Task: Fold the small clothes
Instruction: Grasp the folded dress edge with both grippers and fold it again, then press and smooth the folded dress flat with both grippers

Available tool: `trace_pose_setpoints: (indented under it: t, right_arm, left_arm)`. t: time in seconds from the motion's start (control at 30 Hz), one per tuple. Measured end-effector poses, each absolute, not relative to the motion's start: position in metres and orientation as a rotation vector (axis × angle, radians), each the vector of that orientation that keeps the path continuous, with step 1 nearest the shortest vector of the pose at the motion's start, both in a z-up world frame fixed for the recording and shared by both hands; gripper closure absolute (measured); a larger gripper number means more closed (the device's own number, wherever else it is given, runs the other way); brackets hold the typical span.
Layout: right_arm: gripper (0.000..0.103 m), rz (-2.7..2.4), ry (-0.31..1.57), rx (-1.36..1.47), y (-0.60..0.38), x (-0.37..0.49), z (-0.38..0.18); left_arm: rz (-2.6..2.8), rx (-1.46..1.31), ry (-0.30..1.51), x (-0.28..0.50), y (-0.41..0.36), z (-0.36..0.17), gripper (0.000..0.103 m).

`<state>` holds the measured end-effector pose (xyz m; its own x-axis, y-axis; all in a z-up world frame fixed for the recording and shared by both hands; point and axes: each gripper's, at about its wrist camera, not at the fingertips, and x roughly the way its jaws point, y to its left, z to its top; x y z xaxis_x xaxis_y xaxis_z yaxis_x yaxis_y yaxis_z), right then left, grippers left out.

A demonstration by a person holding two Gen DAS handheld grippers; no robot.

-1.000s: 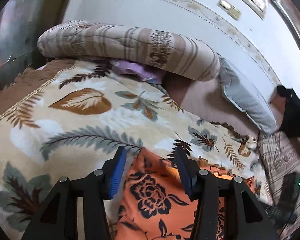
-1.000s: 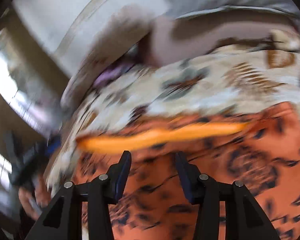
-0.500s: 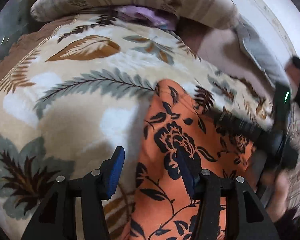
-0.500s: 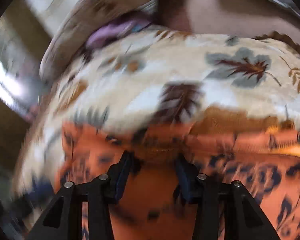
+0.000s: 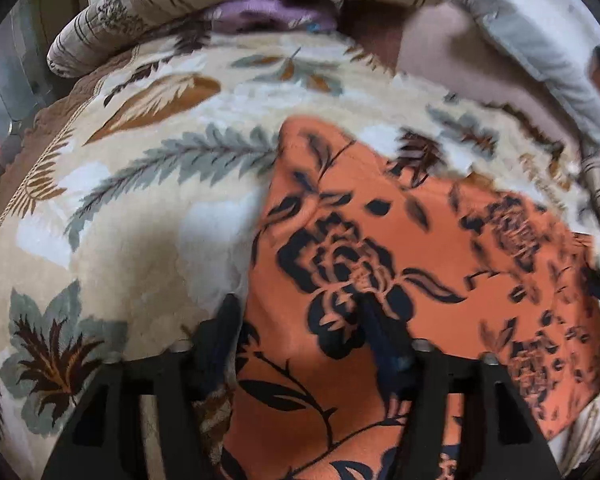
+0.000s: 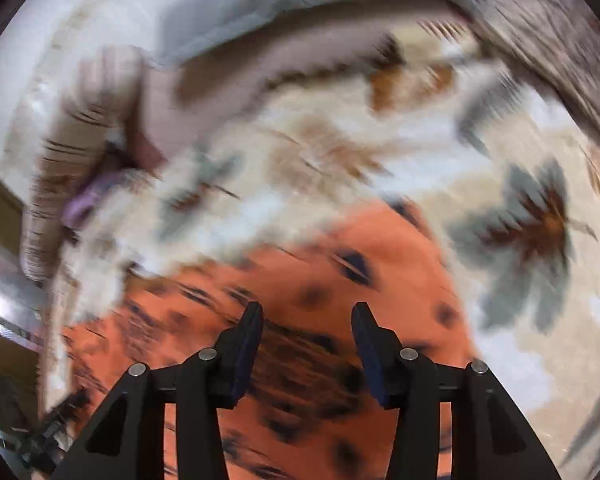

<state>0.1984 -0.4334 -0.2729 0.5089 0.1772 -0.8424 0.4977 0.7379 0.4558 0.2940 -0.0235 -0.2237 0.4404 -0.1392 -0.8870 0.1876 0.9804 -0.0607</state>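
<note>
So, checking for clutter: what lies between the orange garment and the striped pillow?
Only the leaf-print blanket, seen in the left wrist view, between the orange garment and the striped pillow.

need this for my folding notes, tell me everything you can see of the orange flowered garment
The orange flowered garment is thin woven-looking cloth, orange with a black rose-and-leaf print. It lies spread on the leaf-patterned blanket, mostly flat with soft creases and one corner pointing toward the pillows. No sleeves, buttons or label can be made out. The left gripper hangs over its near left edge, jaws opening, pressing nothing visible. The right gripper is over it too, jaws apart; blur hides any contact.
</note>
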Motion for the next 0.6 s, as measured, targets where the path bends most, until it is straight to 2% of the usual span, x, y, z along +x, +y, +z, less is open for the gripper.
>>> trace_pose_setpoints:
  t: [0.07, 0.33, 0.5, 0.6]
  right_arm:
    - [0.056, -0.211, 0.994, 0.779, -0.436, 0.188, -0.280]
    - [0.056, -0.071, 0.901, 0.708, -0.393, 0.157, -0.231]
    - [0.054, -0.036, 1.073, 0.625, -0.354, 0.147, -0.259]
    - [0.054, -0.024, 1.039, 0.614, -0.349, 0.138, -0.244]
  left_arm:
    - [-0.183, 0.051, 1.100, 0.295, -0.022, -0.226, 0.026]
    - [-0.236, 0.058, 1.063, 0.254, -0.024, -0.194, 0.026]
    - [-0.258, 0.215, 1.110, 0.228, -0.051, -0.213, 0.026]
    - [-0.238, 0.258, 1.093, 0.217, -0.053, -0.213, 0.026]
